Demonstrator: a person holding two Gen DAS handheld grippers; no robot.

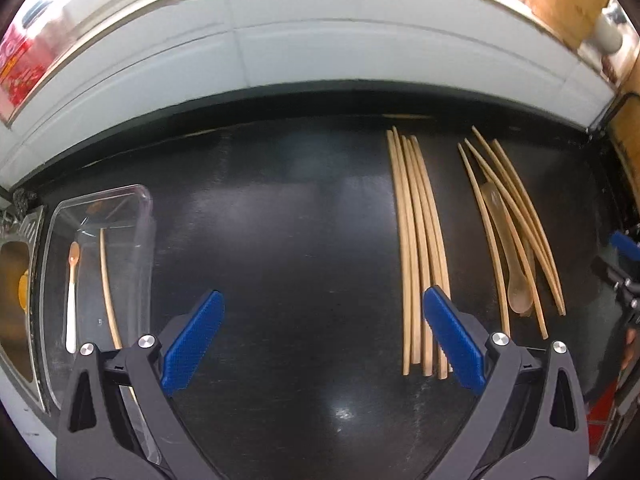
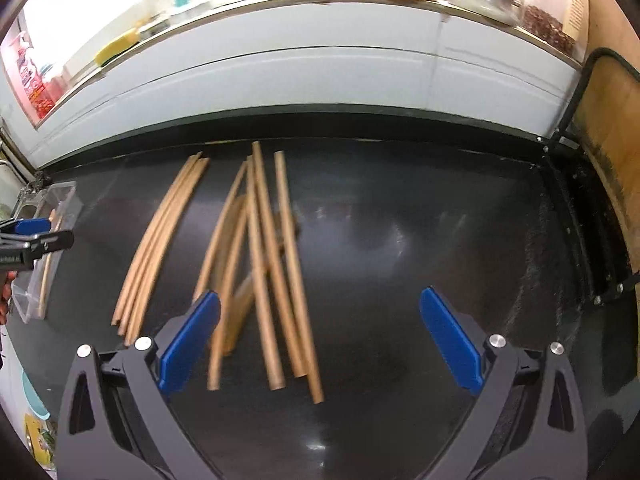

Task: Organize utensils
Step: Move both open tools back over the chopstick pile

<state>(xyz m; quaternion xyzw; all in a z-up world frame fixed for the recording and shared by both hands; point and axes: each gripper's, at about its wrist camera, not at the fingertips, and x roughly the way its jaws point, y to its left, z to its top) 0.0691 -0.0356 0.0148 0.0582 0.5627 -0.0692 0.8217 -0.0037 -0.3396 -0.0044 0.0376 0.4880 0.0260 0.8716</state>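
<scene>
Both my grippers hang empty over the black glossy countertop (image 1: 304, 240), jaws wide.

The clear plastic tray (image 1: 142, 216) sits far left beside my left gripper (image 1: 322, 334). The loose pile of tan wooden chopsticks (image 2: 264, 264) runs lengthwise away from me, just left of centre in my right gripper (image 2: 320, 336), the nearer one, I judge.

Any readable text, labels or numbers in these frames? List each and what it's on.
None legible.
Red package on the ledge, far left: has printing, too blurred to read.
Same red package in the right wrist view: blurred too.
Chopsticks, spoon, clear container: no markings visible.
</scene>
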